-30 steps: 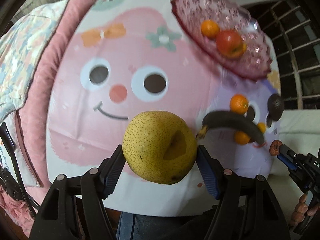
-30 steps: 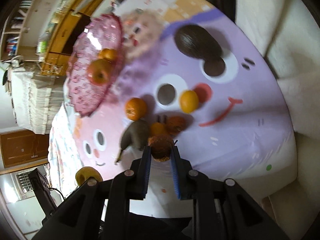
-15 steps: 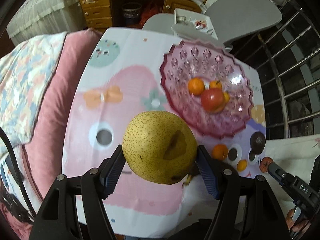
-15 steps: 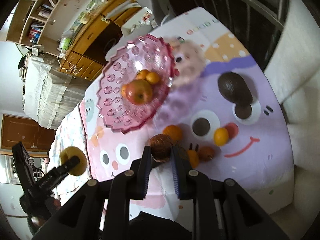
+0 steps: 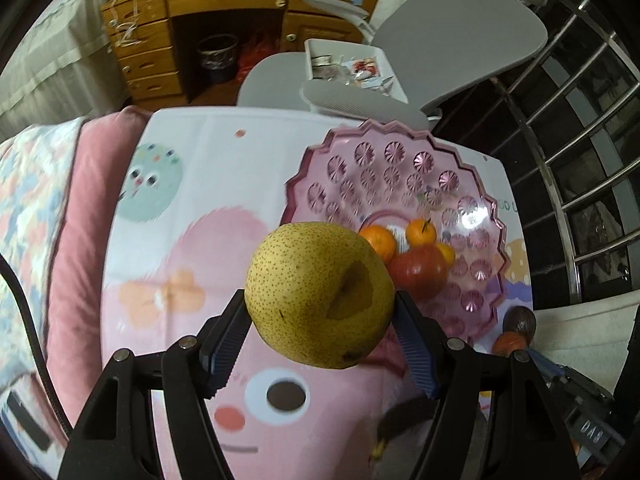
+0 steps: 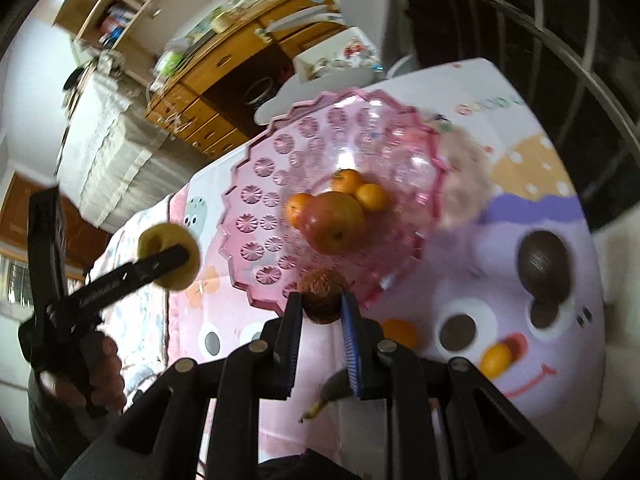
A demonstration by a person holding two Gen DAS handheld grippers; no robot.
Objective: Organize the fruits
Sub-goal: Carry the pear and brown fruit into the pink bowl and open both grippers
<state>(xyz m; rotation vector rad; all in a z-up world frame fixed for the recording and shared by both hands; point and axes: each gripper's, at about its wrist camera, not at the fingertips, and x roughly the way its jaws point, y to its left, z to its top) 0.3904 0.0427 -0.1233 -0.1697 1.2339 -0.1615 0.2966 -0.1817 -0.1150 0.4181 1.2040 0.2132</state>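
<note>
The speckled yellow pear [image 5: 320, 294] is clamped between the blue pads of the left gripper [image 5: 322, 338], its fingers spread wide around the fruit, held in the air beside the near rim of the pink bowl [image 5: 356, 172]. The right gripper [image 6: 321, 314] is nearly closed on a small brown fruit [image 6: 323, 294], just over the bowl's near rim. In the bowl lie one red apple [image 6: 334, 222] and three small oranges [image 6: 348, 181] touching it. On the cartoon tablecloth [image 5: 208, 184] right of the bowl sit one dark avocado [image 6: 543, 266] and two more oranges [image 6: 496, 360], apart from each other. A dark banana [image 6: 334, 394] lies mostly hidden behind the right gripper's fingers; only its stem end shows. The right view is blurred.
</note>
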